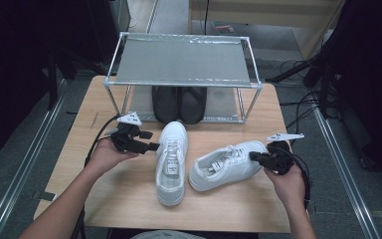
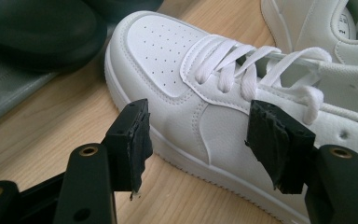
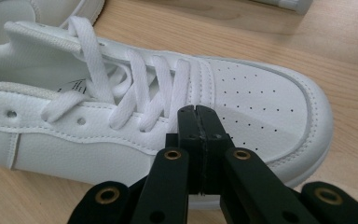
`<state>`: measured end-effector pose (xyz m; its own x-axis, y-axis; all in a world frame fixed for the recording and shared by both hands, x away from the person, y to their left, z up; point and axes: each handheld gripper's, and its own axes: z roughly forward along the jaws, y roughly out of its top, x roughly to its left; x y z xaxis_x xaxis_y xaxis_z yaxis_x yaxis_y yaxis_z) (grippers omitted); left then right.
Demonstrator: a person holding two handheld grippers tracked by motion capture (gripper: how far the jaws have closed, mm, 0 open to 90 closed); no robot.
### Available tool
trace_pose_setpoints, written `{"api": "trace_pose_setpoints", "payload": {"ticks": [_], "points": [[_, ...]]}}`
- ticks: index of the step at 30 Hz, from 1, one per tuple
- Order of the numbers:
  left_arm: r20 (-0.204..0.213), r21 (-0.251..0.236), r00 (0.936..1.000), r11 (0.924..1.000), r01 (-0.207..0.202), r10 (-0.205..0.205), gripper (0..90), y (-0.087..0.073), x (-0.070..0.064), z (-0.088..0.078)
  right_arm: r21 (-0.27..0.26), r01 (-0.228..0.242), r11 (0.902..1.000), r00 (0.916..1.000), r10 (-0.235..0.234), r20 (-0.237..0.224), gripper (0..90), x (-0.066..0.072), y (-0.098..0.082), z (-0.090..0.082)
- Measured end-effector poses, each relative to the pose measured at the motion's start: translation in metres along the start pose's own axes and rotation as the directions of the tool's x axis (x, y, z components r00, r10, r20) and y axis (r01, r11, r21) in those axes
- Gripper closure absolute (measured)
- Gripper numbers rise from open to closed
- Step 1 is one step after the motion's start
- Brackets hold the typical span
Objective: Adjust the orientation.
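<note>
Sneakers: two white lace-up sneakers lie on the wooden worktop (image 1: 104,199), between the person's two hands.
Upright sneaker (image 1: 171,162): stands on its sole near the middle of the worktop, heel toward the person, toe pointing at the rack.
Tipped sneaker (image 1: 224,166): lies to the right of the upright one, leaning onto its side, opening facing the upright sneaker, toe toward the right hand; the two shoes sit just beside each other.
Left tongs (image 1: 151,146): held in the left hand (image 1: 107,154), pointing at the outer side of the upright sneaker; in the left gripper view the left tongs (image 2: 205,140) are spread wide, with the shoe's side panel and sole edge seen between the jaws, and neither pad presses on it.
Right tongs (image 1: 253,156): held in the right hand (image 1: 288,181), at the toe end of the tipped sneaker; in the right gripper view the right tongs (image 3: 198,140) are pressed together, pad against pad, in front of the shoe's upper, just below the lowest laces (image 3: 149,93). Nothing shows between the pads; whether the tips touch the leather I cannot tell.
Cables: a black cable (image 1: 97,137) trails from the left tongs across the worktop.
Rack (image 1: 181,82): a metal-framed shoe rack with grey shelves stands at the far edge of the worktop.
Black shoes (image 1: 178,103): a dark pair sits side by side on the rack's lower shelf, just beyond the upright sneaker's toe.
</note>
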<state>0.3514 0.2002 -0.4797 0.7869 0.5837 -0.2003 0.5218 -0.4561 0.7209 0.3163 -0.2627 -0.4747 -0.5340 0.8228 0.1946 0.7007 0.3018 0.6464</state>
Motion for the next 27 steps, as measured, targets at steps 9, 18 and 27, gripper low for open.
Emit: {"api": "trace_pose_setpoints", "payload": {"ticks": [9,18,27], "points": [[-0.009,0.003,0.9999,1.0000,0.004,-0.004,39.5,-0.006,-0.001,-0.004,-0.009,-0.004,1.0000,0.9999,0.004,-0.016,90.0,-0.004,0.008,0.008],[-0.020,-0.003,0.9996,0.9998,0.017,-0.017,39.4,-0.012,-0.002,-0.009,-0.023,-0.005,0.9997,0.9993,0.004,-0.037,90.0,-0.006,0.018,0.019],[-0.033,-0.002,0.9993,0.9998,0.020,-0.020,39.2,-0.018,-0.003,-0.014,-0.030,0.022,0.9993,0.9992,-0.023,-0.033,90.0,-0.002,0.028,0.029]]}}
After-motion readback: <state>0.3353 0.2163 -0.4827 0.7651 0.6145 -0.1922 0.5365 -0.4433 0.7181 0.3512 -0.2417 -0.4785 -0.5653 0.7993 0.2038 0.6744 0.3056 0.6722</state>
